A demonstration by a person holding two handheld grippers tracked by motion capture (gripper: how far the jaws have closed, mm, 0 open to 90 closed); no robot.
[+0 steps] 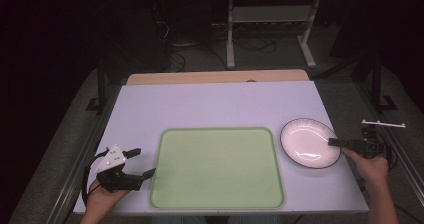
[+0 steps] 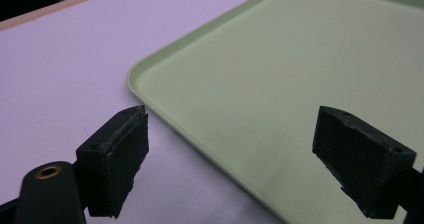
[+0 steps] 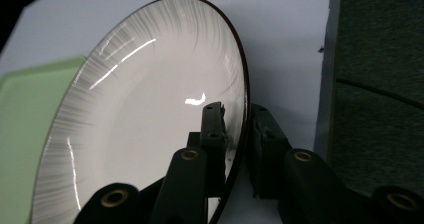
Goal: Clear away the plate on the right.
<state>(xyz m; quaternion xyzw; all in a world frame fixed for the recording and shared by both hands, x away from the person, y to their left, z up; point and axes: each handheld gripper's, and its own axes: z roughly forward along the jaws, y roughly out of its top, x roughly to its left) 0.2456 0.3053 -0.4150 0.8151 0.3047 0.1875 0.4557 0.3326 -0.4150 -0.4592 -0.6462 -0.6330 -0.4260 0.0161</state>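
here, nearest me, my left claw hovers just off the left edge of the green tray, its jaws spread wide with nothing between them. in the left gripper view the tray's rounded corner and low rim run between the two pads, one over the pale surface and the other over the tray floor. i judge it waits there so it can steady the tray or take something handed across, but that is only a guess.

on my other side, my right claw is pinched on the rim of the white plate. in the right gripper view one jaw lies on the inside face and the other behind the dark edge line, closed down to the thickness of the rim. gripping at the near right edge makes sense: it is the part closest to my hand, and a thin rim is the only place two flat pads can bite on a shallow dish.

the plate sits on the surface just to the right of the tray, apart from it, near the surface's right edge. whether it is lifted or resting flat i cannot tell from above. the tray is bare, so it looks like the likely place for the plate.

farther off, beyond the surface's wooden back edge, stand the legs of a metal frame in the dark.
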